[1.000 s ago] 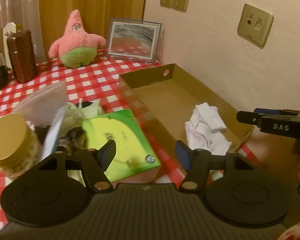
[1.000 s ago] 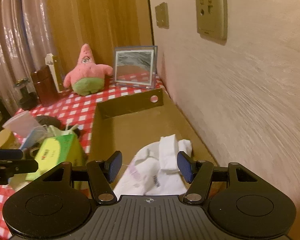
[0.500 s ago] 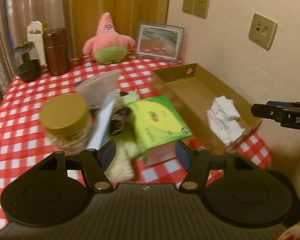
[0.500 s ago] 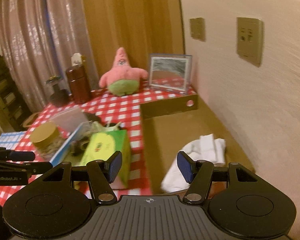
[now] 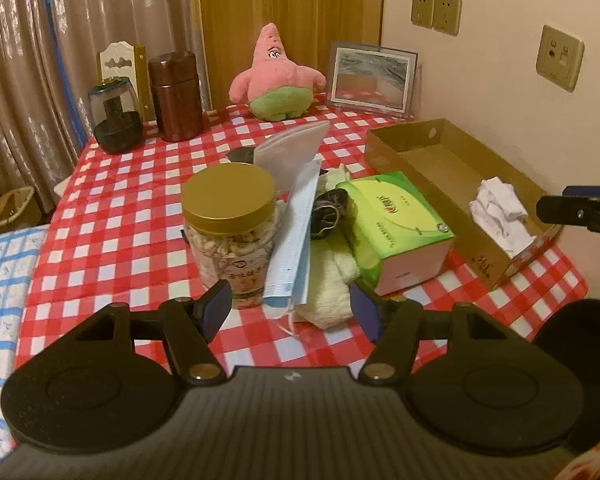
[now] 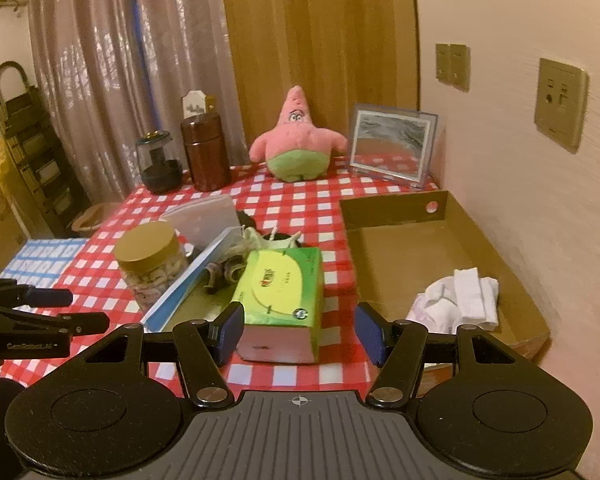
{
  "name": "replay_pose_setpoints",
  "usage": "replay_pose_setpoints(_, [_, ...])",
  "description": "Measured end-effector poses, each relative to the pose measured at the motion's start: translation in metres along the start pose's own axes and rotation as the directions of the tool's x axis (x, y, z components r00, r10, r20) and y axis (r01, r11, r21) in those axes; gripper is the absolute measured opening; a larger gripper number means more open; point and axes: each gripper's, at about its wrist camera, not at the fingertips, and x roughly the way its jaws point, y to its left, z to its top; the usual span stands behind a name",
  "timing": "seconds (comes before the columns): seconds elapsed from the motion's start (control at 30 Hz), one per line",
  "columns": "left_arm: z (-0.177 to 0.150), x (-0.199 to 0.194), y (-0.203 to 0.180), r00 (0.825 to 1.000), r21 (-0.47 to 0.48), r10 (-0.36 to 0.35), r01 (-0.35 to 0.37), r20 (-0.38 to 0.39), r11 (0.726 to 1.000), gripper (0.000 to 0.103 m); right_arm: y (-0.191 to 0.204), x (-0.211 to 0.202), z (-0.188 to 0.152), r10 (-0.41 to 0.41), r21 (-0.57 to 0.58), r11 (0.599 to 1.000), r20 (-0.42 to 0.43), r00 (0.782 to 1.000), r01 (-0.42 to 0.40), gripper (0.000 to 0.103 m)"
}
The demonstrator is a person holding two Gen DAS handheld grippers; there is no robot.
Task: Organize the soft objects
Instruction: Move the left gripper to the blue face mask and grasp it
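**Both grippers empty above the bench**

Left wrist: left gripper [image 5: 290, 310] jaws released, nothing between them; white cloth [image 5: 499, 210] lies in cardboard tray [image 5: 428, 142].

Right wrist: right gripper [image 6: 299, 332] jaws released, empty, above tissue box [image 6: 282, 292]; pink plush [image 6: 296, 140] sits far back.

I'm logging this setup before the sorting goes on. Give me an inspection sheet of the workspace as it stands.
Surface: red checked tablecloth, crowded in the middle.
Job's things: white cloth lies in the cardboard tray; pink plush star upright at the back; cream fluffy piece on the table.
Clutter: gold-lidded jar, green tissue box, face mask, brown canister, picture frame.
Grippers: left claw and right claw open, empty.
Cables: nothing seen.
Surroundings: curtains, wall sockets.
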Motion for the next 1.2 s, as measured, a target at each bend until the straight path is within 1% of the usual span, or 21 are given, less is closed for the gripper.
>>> replay_pose_setpoints(0.1, [-0.002, 0.001, 0.003, 1.0, 0.017, 0.008, -0.008, 0.003, 1.0, 0.062, 0.004, 0.004, -0.001, 0.007, -0.012, 1.0, -0.008, 1.0, -0.007, 0.061])
replay_pose_setpoints(0.3, [-0.003, 0.012, 0.002, 1.0, 0.031, -0.004, 0.005, -0.006, 1.0, 0.062, 0.007, 0.017, -0.002, 0.013, -0.034, 0.999, -0.022, 1.0, -0.014, 0.061])
replay_pose_setpoints(0.73, [0.0, 0.064, -0.003, 0.998, 0.082, 0.001, 0.004, -0.057, 0.997, 0.062, 0.007, 0.072, 0.002, 0.055, -0.102, 0.993, -0.063, 0.997, -0.061, 0.061])
replay_pose_setpoints(0.87, [0.001, 0.081, -0.001, 0.997, 0.09, 0.003, 0.004, -0.076, 0.996, 0.06, 0.006, 0.088, 0.003, 0.062, -0.106, 0.992, -0.075, 0.995, -0.07, 0.061])
replay_pose_setpoints(0.9, [0.001, 0.085, -0.001, 0.997, 0.093, 0.007, 0.001, -0.081, 0.996, 0.057, 0.005, 0.092, 0.003, 0.063, -0.107, 0.992, -0.078, 0.995, -0.071, 0.061])
replay_pose_setpoints(0.97, [0.001, 0.094, -0.001, 0.996, 0.099, 0.009, 0.0, -0.091, 0.995, 0.056, 0.004, 0.099, 0.004, 0.066, -0.111, 0.991, -0.084, 0.994, -0.075, 0.061])
replay_pose_setpoints(1.1, [0.001, 0.108, -0.004, 0.995, 0.107, 0.007, 0.004, -0.102, 0.994, 0.055, 0.006, 0.111, 0.006, 0.081, -0.135, 0.986, -0.09, 0.993, -0.093, 0.061])
replay_pose_setpoints(1.2, [0.003, 0.117, -0.007, 0.994, 0.123, 0.013, 0.0, -0.104, 0.992, 0.051, 0.009, 0.119, 0.006, 0.086, -0.156, 0.983, -0.093, 0.992, -0.1, 0.061])
